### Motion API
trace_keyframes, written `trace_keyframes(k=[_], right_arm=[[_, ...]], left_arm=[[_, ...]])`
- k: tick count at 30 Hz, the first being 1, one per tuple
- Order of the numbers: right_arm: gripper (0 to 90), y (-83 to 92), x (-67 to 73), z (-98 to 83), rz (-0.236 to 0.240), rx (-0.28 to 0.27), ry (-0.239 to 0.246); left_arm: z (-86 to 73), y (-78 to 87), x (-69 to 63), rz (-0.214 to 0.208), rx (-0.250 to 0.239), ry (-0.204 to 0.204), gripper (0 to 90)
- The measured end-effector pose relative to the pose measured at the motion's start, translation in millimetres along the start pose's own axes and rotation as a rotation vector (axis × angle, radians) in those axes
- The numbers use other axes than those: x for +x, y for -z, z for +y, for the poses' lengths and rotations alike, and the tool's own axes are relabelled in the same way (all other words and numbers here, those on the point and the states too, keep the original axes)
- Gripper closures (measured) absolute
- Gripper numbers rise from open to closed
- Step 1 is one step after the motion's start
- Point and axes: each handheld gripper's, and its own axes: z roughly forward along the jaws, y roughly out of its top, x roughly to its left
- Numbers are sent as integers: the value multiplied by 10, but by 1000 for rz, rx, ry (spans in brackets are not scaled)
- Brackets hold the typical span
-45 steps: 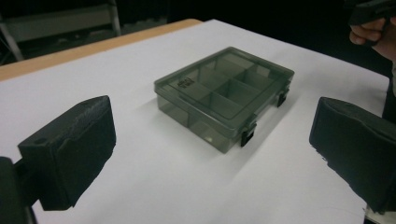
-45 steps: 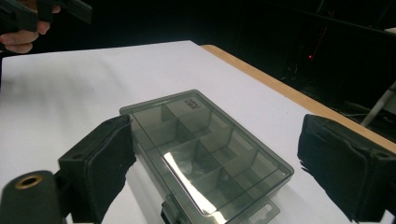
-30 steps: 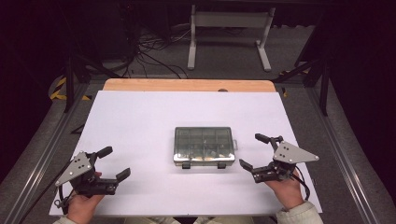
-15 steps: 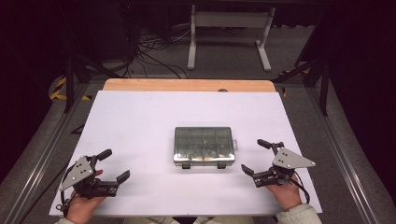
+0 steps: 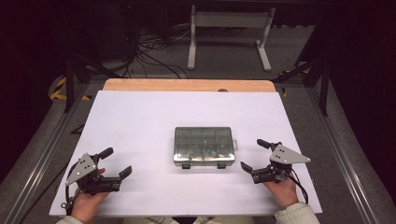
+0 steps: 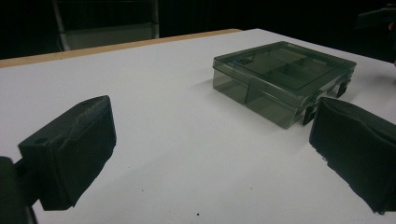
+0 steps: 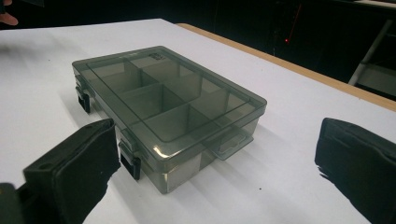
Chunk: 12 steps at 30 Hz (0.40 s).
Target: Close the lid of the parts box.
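step: reach for smoky translucent plastic compartment box point(image 5: 204, 145), lid latched, mid white table point(image 5: 140, 121) | left gripper point(image 5: 111, 164) wide, empty | right gripper point(image 5: 256, 155) wide, empty, nearer | approach front black latches point(image 7: 130, 161) squarely, steady box

A white sheet point(image 5: 140, 126) covers the table, leaving a strip of bare wooden edge point(image 5: 187, 85) along the far side. Beyond it, on the grey floor, stands a white metal stand point(image 5: 229, 21) with 2 legs, and a tangle of black cables point(image 5: 149, 51) lies to its left.
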Motion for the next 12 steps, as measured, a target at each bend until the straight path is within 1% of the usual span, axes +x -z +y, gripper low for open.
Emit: trace_keyframes(k=[3, 6, 7, 9, 11, 12], right_arm=[[0, 0, 4, 0, -4, 2, 3], [0, 12, 10, 6, -13, -3, 2], [0, 17, 10, 8, -15, -1, 5], [0, 19, 10, 8, -21, -1, 6], [0, 18, 9, 9, -25, -8, 11], [0, 20, 14, 10, -27, -10, 6]], left_arm=[[2, 0, 3, 1, 2, 1, 14], [3, 3, -4, 4, 12, -10, 14], [9, -4, -25, 8, 11, -30, 14], [18, -7, -41, 7, 12, -48, 14], [19, -7, -47, 5, 12, -50, 13], [21, -5, -47, 4, 12, -49, 13]])
